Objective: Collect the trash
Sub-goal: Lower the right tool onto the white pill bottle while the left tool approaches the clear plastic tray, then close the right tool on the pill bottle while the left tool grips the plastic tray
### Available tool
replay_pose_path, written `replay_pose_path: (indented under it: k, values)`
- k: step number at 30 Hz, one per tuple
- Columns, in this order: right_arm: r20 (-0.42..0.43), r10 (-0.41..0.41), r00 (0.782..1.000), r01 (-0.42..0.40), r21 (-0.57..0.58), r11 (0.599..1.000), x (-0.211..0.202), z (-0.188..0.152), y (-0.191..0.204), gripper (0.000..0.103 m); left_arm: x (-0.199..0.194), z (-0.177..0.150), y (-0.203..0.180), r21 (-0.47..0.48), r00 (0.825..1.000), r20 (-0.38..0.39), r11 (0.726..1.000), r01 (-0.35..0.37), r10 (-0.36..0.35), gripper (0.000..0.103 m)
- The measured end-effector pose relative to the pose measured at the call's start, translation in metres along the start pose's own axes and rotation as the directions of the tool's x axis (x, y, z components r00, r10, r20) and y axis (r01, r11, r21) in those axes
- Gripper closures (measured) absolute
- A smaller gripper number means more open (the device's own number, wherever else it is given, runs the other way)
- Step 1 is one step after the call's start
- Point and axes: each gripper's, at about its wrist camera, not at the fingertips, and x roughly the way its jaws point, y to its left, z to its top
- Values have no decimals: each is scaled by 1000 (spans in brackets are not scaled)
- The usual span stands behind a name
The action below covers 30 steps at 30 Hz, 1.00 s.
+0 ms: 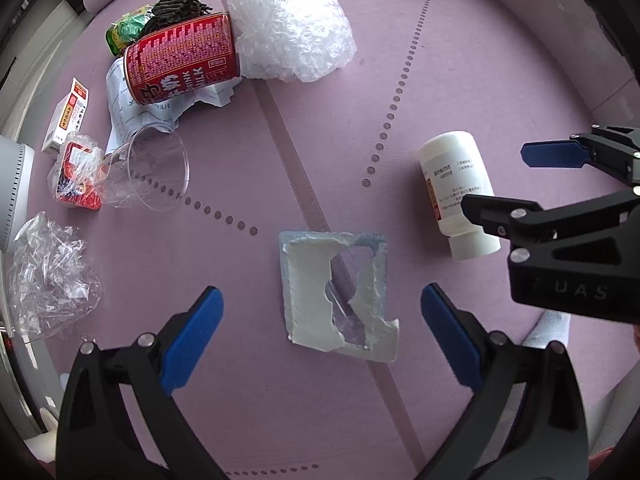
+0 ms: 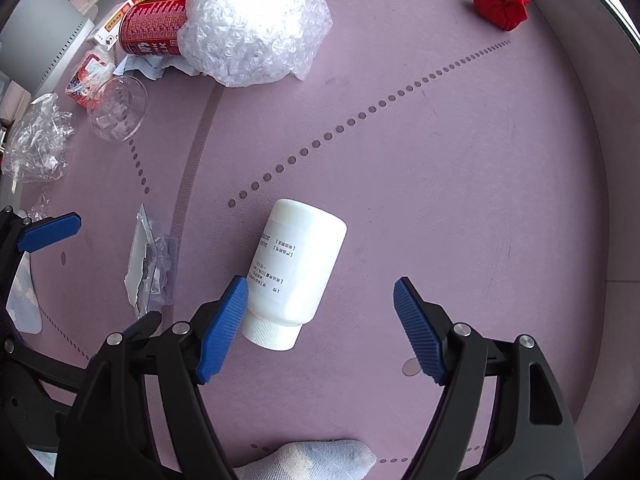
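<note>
A torn blister pack point(image 1: 339, 293) lies flat on the purple mat, between the fingers of my open, empty left gripper point(image 1: 320, 334). It also shows in the right wrist view point(image 2: 150, 268). A white plastic bottle point(image 2: 294, 270) lies on its side, cap toward me. My right gripper point(image 2: 320, 328) is open over its cap end, the left fingertip beside the bottle. The bottle point(image 1: 458, 194) and right gripper point(image 1: 500, 178) also show in the left wrist view.
At the back left lie a red milk can point(image 1: 182, 60), bubble wrap point(image 1: 290, 20), a clear cup point(image 1: 150, 174), crumpled plastic point(image 1: 50, 276), a small box point(image 1: 66, 116) and a red packet point(image 1: 78, 178). A red crumpled ball point(image 2: 500, 4) lies far right. A grey sock point(image 2: 312, 460) is near me.
</note>
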Motion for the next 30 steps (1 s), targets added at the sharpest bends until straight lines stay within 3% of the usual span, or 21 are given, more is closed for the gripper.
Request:
replay_pose_path:
  k: [2, 4, 5, 10, 13, 15, 17, 18, 19, 23, 30]
  values:
    - [0, 20, 1000, -20, 8, 1000, 6, 0, 1, 31, 7, -1, 2, 8, 1000, 5, 1000, 8, -8, 9]
    - [-1, 37, 999, -37, 7, 999, 11, 1, 6, 31, 13, -2, 0, 19, 999, -9, 999, 32, -32, 41]
    - [-2, 39, 999, -39, -4, 999, 13, 2, 9, 31, 19, -3, 1, 14, 998, -33, 998, 62, -61, 45]
    - [-24, 59, 998, -59, -34, 998, 21, 7, 16, 35, 27, -7, 4, 4, 998, -19, 998, 67, -67, 48]
    - [-48, 90, 995, -93, -58, 994, 23, 10, 22, 50, 26, -10, 7, 7, 997, -11, 997, 81, -81, 50]
    - [-52, 77, 996, -81, -77, 994, 23, 10, 28, 51, 21, -14, 13, 11, 995, -7, 995, 99, -99, 56]
    - [-55, 86, 995, -90, -81, 993, 21, 10, 29, 53, 13, -15, 16, 23, 989, -8, 989, 145, -145, 68]
    - [-51, 83, 995, -87, -84, 993, 20, 10, 30, 53, 10, -16, 16, 29, 983, -10, 983, 183, -183, 86]
    - [-46, 79, 996, -83, -87, 993, 17, 11, 31, 54, 9, -16, 17, 26, 975, -23, 975, 221, -221, 94]
    - [-40, 62, 997, -65, -75, 995, 7, 17, 31, 54, 10, -18, 26, -16, 975, -50, 977, 214, -214, 94]
    - [-25, 41, 999, -43, -96, 994, -26, 31, 39, 54, -20, -5, 59, -72, 978, -30, 976, 204, -207, 94]
